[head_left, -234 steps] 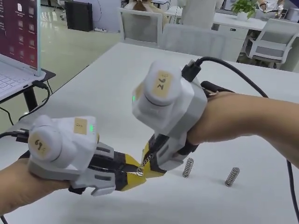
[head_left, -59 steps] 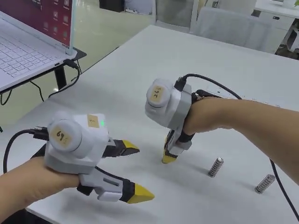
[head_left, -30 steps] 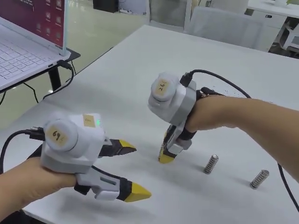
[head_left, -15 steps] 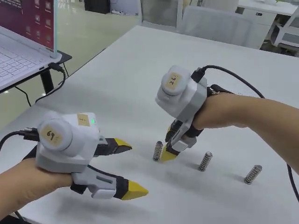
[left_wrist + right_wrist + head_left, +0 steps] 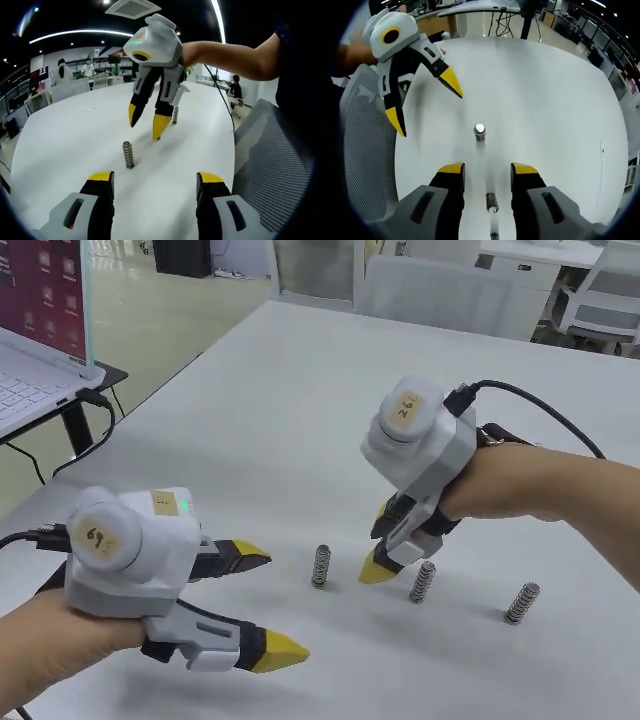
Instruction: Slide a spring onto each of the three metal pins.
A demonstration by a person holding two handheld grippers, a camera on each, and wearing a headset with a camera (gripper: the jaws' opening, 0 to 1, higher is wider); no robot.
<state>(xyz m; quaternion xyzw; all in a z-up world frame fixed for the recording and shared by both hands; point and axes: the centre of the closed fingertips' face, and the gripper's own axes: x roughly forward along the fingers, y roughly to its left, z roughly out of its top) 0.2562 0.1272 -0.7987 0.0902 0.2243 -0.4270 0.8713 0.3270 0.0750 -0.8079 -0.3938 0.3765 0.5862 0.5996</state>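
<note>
While you look down in the head view, three silver wire coil springs stand upright in a row on the flat white tabletop: the leftmost spring, the middle spring and the rightmost spring, each apart from its neighbour. You hold two grippers, and neither grips anything. Your left gripper sits low near the table's near edge, its yellow-tipped jaws spread wide and aimed toward the leftmost spring, which stands beyond them untouched. Your right gripper points steeply down with its jaws parted at a moderate gap. Its lower yellow tip is close to the surface between the leftmost and middle springs, touching neither. Seen from above in the right gripper view, the leftmost spring shows a round metal top. Beyond the row the tabletop runs broad and bare to its far edge, where two pale office chairs stand. To your left the table edge falls away, and one open laptop rests on a separate dark stand.
</note>
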